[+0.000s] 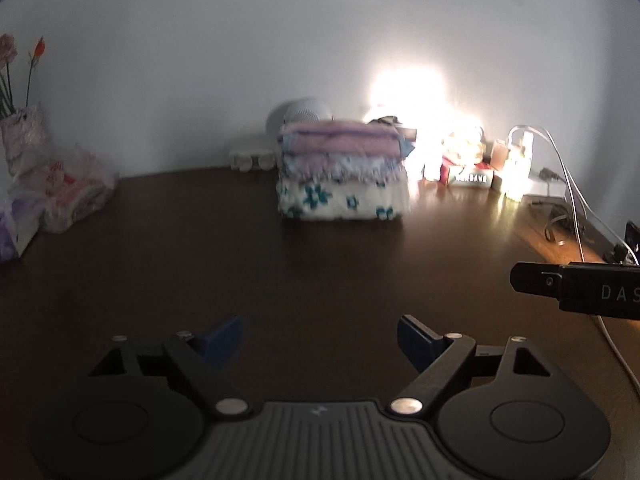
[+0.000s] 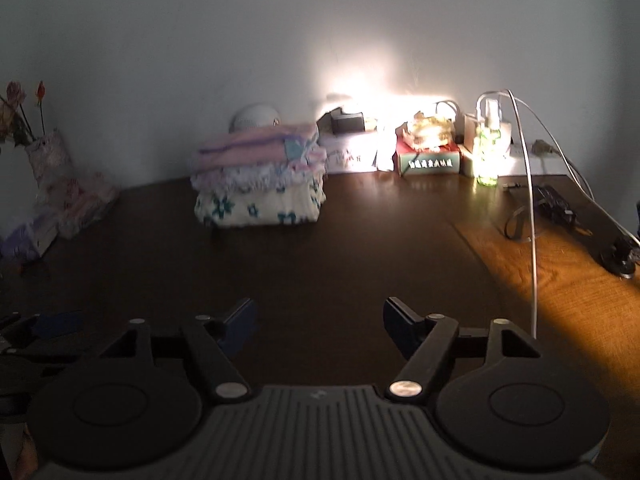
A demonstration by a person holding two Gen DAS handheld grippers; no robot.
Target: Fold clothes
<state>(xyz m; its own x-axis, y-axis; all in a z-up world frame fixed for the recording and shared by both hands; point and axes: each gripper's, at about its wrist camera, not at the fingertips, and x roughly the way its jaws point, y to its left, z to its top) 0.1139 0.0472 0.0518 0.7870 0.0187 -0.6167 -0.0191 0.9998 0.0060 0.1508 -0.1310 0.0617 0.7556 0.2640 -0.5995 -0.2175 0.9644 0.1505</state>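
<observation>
Both grippers sit low over the dark table [image 1: 160, 260]: left gripper [image 1: 320, 340] spread wide with nothing between its blue pads, right gripper [image 2: 318, 330] likewise spread and empty. Folded clothes stack [image 1: 344, 172], pink on top and a white teal-flowered piece at the bottom, rests near the wall, well apart from both. Vase of flowers [image 1: 24, 136] far left, boxes [image 2: 428, 160] and cables [image 2: 528, 200] on the right.

surface: dark wooden table [image 2: 360, 248] | on it: folded clothes stack [image 2: 258, 178], boxes [image 2: 430, 162], plastic bags [image 1: 68, 188]
</observation>
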